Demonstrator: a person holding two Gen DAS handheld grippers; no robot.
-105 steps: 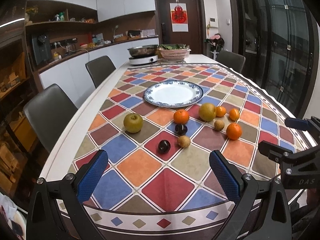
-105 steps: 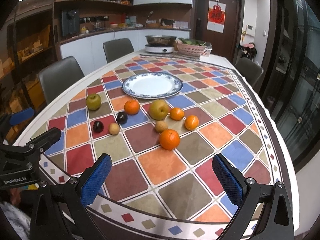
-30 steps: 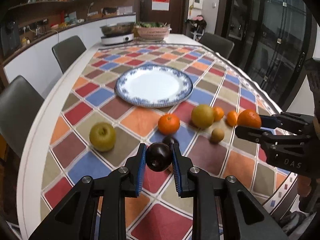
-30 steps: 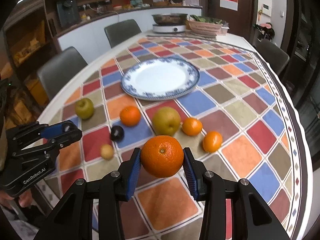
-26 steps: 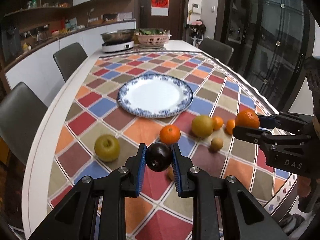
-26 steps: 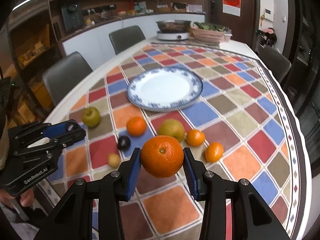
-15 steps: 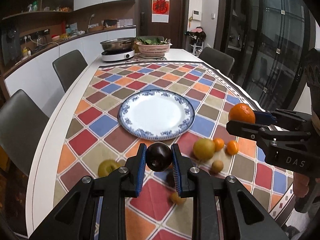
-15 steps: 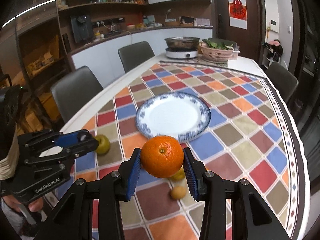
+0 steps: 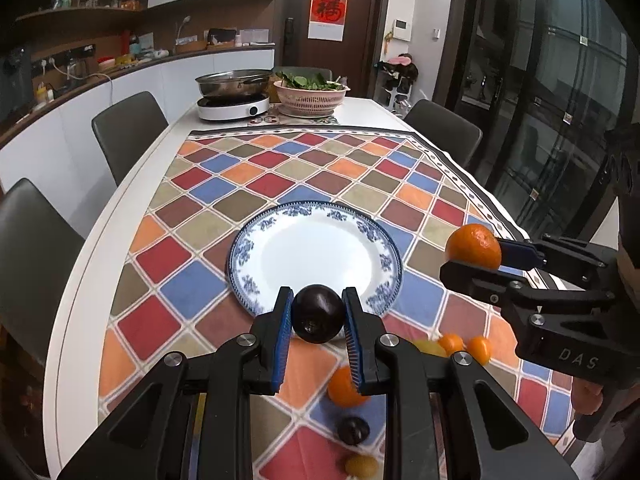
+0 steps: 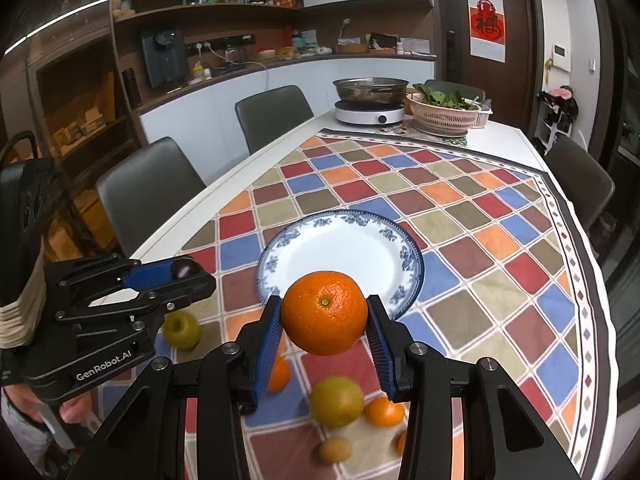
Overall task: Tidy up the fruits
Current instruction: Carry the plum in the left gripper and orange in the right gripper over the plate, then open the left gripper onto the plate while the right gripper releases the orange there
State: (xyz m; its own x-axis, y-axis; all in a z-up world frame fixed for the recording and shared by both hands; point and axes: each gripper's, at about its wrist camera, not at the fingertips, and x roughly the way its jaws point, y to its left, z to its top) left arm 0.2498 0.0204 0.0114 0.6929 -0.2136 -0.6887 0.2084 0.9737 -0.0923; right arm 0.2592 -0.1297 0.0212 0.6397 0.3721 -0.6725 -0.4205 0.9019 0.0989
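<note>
While the left gripper (image 9: 317,315) jaws clench a dark plum (image 9: 318,314), the right gripper (image 10: 324,314) jaws clench an orange (image 10: 324,313).

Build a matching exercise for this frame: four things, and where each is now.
Things:
1 dark plum
2 large orange
3 green apple
4 plate

Places:
A on the cloth, left of the plate
B in the right gripper
C bare, mid-table
D in the left gripper

Pairs: 1-D, 2-B, 3-A, 4-C
</note>
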